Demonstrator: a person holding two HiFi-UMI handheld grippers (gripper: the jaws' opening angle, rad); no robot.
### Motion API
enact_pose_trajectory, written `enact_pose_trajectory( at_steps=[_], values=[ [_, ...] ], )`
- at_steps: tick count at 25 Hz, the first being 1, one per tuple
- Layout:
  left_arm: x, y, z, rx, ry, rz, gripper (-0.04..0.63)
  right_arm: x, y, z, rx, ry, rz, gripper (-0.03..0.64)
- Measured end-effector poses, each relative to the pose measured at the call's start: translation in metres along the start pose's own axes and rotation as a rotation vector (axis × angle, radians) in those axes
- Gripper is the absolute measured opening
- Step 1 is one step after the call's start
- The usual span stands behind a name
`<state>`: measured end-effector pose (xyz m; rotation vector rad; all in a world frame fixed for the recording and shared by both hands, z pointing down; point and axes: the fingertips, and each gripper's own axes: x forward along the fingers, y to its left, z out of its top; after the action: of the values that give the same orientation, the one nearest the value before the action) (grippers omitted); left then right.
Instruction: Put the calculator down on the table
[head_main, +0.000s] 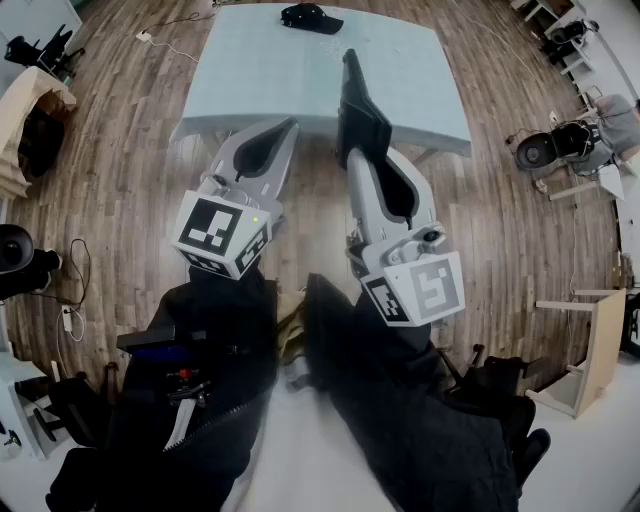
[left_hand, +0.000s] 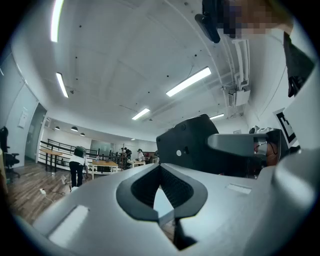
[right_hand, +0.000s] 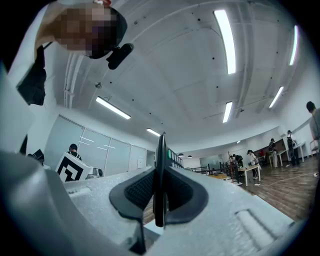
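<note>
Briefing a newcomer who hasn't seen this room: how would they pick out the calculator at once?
Find the pale blue table on the wooden floor. Over its near edge the right tongs pinch the calculator, a thin black slab held on edge in the air. The black lump at the far end, by contrast, lies on the surface.

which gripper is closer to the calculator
Right. The right gripper is clamped on the calculator, held edge-up. The left gripper is shut and empty, off to the calculator's left without touching it.
</note>
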<state>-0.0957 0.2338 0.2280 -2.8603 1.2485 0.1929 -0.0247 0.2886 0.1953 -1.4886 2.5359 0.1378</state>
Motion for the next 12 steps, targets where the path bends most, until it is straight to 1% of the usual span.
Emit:
enact_pose_trajectory(
  at_steps=[5,12],
  values=[
    [0.010,-0.008,0.003,0.013,-0.011,-0.016,0.002,0.005,-0.004,0.011,-0.021,-0.014,0.025,0.044],
    [0.015,-0.003,0.004,0.025,-0.008,-0.005,0.002,0.013,-0.008,0.006,-0.010,-0.013,0.031,0.044]
  ],
)
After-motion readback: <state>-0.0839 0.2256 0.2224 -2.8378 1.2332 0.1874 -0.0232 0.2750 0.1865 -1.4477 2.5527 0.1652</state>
